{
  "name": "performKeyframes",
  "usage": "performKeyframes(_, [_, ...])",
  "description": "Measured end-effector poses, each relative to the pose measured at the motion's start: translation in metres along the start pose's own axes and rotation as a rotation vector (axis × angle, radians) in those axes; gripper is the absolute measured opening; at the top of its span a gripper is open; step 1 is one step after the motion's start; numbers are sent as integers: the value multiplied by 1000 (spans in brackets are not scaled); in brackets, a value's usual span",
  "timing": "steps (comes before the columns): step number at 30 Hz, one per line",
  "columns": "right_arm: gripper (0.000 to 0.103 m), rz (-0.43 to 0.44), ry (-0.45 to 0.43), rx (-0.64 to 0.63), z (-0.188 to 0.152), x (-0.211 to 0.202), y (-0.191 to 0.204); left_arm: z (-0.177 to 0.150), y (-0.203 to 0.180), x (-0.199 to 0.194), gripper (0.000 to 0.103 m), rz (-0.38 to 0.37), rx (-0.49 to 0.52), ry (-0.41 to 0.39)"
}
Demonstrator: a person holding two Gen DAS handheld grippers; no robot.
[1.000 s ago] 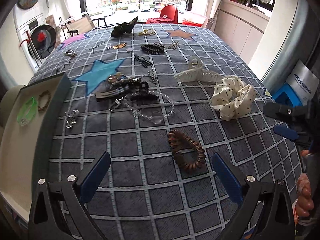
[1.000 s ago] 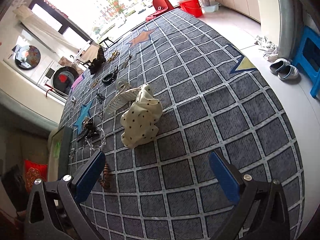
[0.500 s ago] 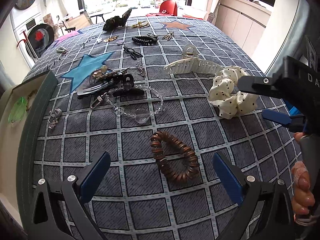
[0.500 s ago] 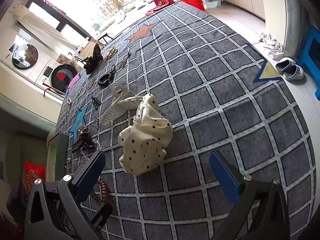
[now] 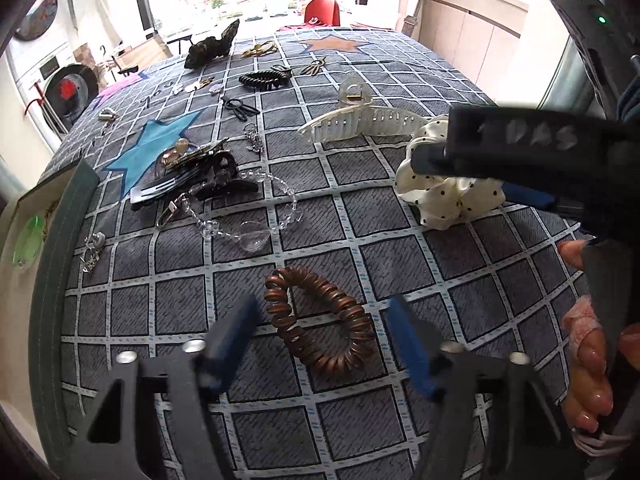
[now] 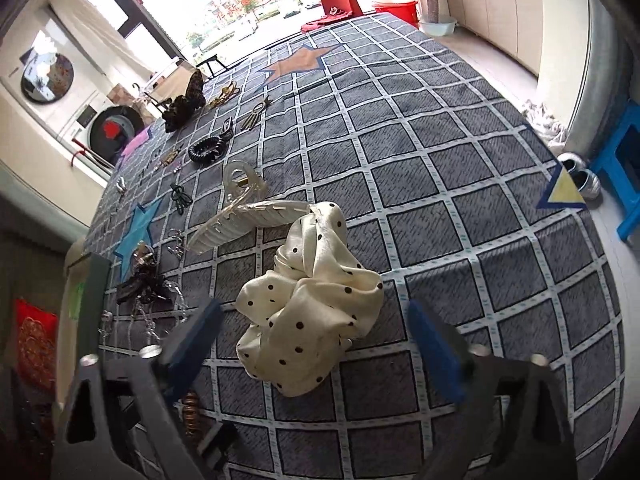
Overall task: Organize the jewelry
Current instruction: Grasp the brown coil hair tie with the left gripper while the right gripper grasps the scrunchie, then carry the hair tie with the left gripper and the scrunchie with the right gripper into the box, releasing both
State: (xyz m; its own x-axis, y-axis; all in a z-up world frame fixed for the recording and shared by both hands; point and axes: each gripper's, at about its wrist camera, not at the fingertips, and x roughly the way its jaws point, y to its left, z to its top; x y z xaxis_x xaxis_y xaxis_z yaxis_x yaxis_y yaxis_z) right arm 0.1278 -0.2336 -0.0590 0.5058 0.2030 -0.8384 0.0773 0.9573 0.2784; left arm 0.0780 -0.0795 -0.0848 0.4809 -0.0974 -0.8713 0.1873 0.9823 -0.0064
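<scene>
A brown spiral hair tie (image 5: 320, 326) lies on the grey checked cloth between the fingers of my left gripper (image 5: 322, 330), which is open around it with gaps on both sides. A cream polka-dot scrunchie (image 6: 308, 308) lies between the fingers of my right gripper (image 6: 312, 340), which is open and straddles it. The scrunchie also shows in the left wrist view (image 5: 448, 196), partly behind the right gripper's body. A white claw clip (image 6: 248, 220) lies just beyond the scrunchie. A clear bead bracelet (image 5: 248, 220) and dark hair clips (image 5: 196, 180) lie at centre left.
A green-edged tray (image 5: 60, 264) with a green item (image 5: 28, 240) sits at the left table edge. A black spiral tie (image 5: 264, 79), a dark bow (image 5: 212, 46) and small metal pieces lie further back. A blue stool (image 6: 624, 176) and shoes (image 6: 580, 172) are on the floor at right.
Both grippers have moved forward and down. The left gripper's fingers have narrowed around the brown hair tie. The right gripper now straddles the scrunchie.
</scene>
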Motion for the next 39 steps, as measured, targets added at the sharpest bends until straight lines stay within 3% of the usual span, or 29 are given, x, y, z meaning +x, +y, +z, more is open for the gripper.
performKeyframes(2, [59, -2, 0, -4, -1, -1, 0, 0, 0, -2, 44, -3, 4, -7])
performKeyframes(4, [36, 20, 9, 14, -2, 0, -3, 0, 0, -3, 37, -12, 8, -6])
performKeyframes(7, [20, 31, 0, 17, -4, -3, -3, 0, 2, -9, 28, -43, 9, -16])
performKeyframes(9, [15, 33, -7, 8, -6, -9, -1, 0, 4, -15, 25, -72, 9, -23])
performKeyframes(23, [13, 95, -27, -27, -29, -51, 8, -10, 36, -61, 25, -159, -36, -93])
performKeyframes(31, [13, 126, -22, -47, -41, -68, 27, -22, 63, -88, 25, -127, -59, -147])
performKeyframes(39, [13, 146, -24, -128, -44, -78, 74, -36, 110, -111, 25, -85, -127, -190])
